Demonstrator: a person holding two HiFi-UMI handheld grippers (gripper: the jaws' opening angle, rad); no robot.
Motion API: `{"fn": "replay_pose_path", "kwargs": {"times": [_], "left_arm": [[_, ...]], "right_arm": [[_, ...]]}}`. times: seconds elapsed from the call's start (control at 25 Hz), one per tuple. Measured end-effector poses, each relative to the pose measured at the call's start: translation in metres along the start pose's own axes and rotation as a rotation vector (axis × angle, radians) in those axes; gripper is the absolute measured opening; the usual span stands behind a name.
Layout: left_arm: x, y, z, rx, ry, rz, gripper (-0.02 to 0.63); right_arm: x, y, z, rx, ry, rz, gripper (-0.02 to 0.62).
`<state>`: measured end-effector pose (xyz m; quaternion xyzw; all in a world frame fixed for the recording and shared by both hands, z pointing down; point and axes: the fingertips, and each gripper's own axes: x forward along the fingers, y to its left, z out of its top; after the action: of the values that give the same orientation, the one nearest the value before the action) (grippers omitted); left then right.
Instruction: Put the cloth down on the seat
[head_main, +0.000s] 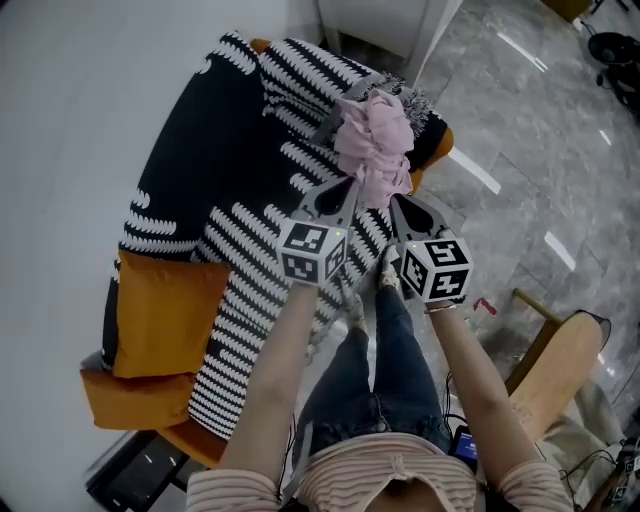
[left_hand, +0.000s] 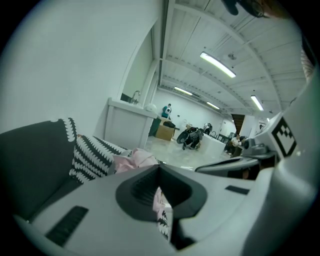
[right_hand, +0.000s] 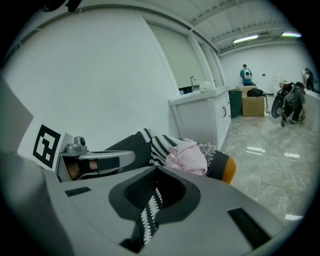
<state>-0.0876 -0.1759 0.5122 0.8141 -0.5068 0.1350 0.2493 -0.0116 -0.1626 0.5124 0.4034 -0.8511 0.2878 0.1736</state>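
A crumpled pink cloth (head_main: 372, 145) lies bunched at the far end of the seat, on a black-and-white patterned blanket (head_main: 230, 190) that covers the orange sofa (head_main: 165, 310). My left gripper (head_main: 351, 186) is shut, its tips right at the cloth's near edge; whether they touch it I cannot tell. My right gripper (head_main: 396, 202) is beside it, also shut, just below the cloth's hanging end. In the left gripper view the cloth (left_hand: 132, 160) shows beyond the closed left gripper (left_hand: 160, 166). The right gripper view has the cloth (right_hand: 187, 156) ahead of the closed right gripper (right_hand: 157, 169).
A white wall runs along the sofa's left side. A white cabinet (head_main: 390, 25) stands behind the sofa. A wooden chair (head_main: 560, 370) is on the grey marble floor (head_main: 520, 150) at the right. The person's jeans-clad legs (head_main: 380, 370) are at the sofa's front edge.
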Motion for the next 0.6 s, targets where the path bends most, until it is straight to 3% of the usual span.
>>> {"fn": "replay_pose_path", "kwargs": {"times": [0.36,0.6], "left_arm": [[-0.073,-0.024,0.042,0.048,-0.143,-0.013,0.012],[-0.109,-0.036,0.063,0.12,-0.195,-0.041,0.012]], "right_arm": [[-0.058,0.039,0.042,-0.038,-0.164,0.018,0.008],[-0.088,0.057,0.057,-0.059,-0.248,0.013,0.008]]}}
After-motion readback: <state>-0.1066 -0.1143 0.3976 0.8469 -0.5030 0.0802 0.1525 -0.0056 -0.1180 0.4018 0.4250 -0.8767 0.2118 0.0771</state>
